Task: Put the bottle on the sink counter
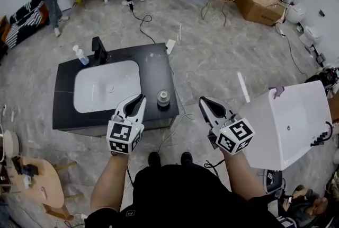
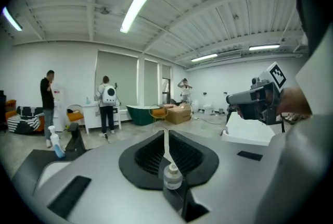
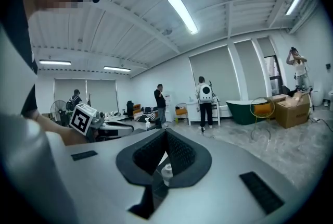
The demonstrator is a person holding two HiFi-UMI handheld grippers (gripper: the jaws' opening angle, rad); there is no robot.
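the sink counter point(image 1: 152, 65) is a black slab with a white basin point(image 1: 106, 86) sunk into it. the bottle point(image 1: 163, 97), small and clear with a pale cap, stands upright on the counter's bare right part, just right of the basin and near the counter's front edge. nothing touches it.

the left gripper point(image 1: 141, 98) hangs over the counter's front edge, just left of the bottle and apart from it. its jaws are pressed together with nothing between them, and in the left gripper view the bottle only shows below them, on the counter. the right gripper point(image 1: 203, 101) is off the counter's front right corner, over the grey floor point(image 1: 212, 57). its jaws are also clenched together and hold nothing.

at the counter's back left a black tap point(image 1: 99, 50) stands behind the basin, with a spray bottle point(image 1: 81, 55) just left of it. a white tub point(image 1: 288, 126) sits well to the right of the counter.
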